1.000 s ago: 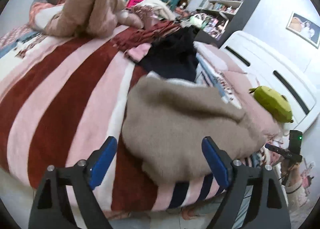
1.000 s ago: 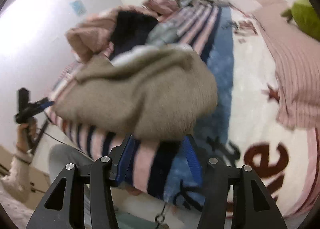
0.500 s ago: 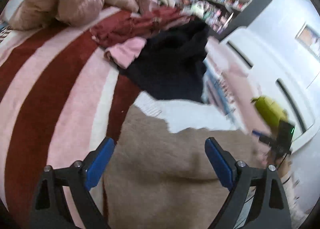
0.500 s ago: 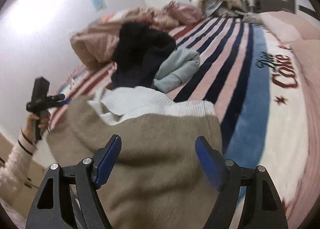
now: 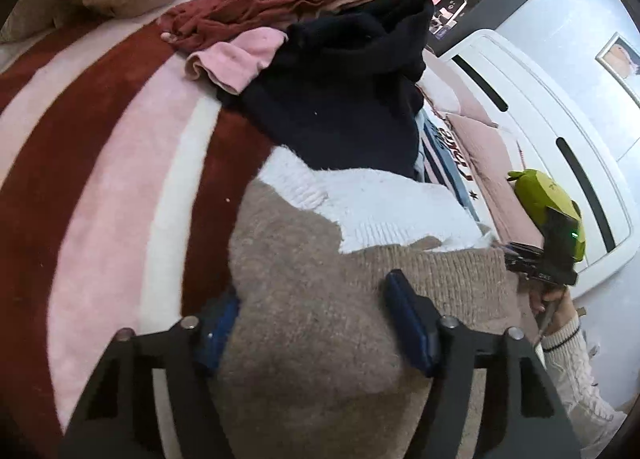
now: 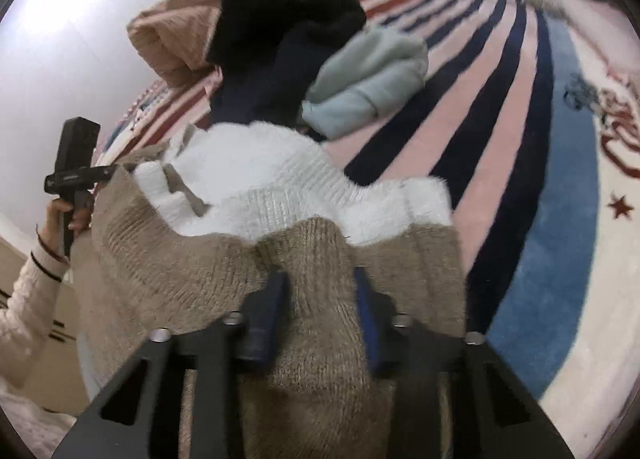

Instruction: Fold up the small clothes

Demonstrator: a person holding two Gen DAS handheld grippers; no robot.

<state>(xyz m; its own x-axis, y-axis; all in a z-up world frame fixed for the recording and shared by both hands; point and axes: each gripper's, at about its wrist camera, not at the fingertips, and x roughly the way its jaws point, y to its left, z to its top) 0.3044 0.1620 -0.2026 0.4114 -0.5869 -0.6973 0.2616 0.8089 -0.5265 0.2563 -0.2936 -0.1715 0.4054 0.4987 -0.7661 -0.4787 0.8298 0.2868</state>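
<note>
Beige knit: beige-and-white fuzzy knitted sweater (image 5: 320, 339), spread on the striped plush bed blanket (image 5: 100, 179), beige part nearest both cameras, white part farther off.
Left gripper (image 5: 314, 321): blue-padded fingers (image 5: 408, 323) set wide, a thick mound of beige knit bulging between them; left pad half buried at the cloth's edge; whether they clamp cannot be told.
Right gripper (image 6: 318, 307): fingers (image 6: 266, 311) drawn close, pinching a raised ridge of the beige knit.
Sweater, right view (image 6: 312, 219): white part lies beyond the fingers.
Neighbouring garments: black fleece garment (image 5: 344, 91) touching the white edge; pale blue-grey folded garment (image 6: 368, 79) just beside it; pink cloth (image 5: 236, 59); dark red crumpled garment (image 5: 272, 3).
Bedside: green plush toy (image 5: 540, 195).
</note>
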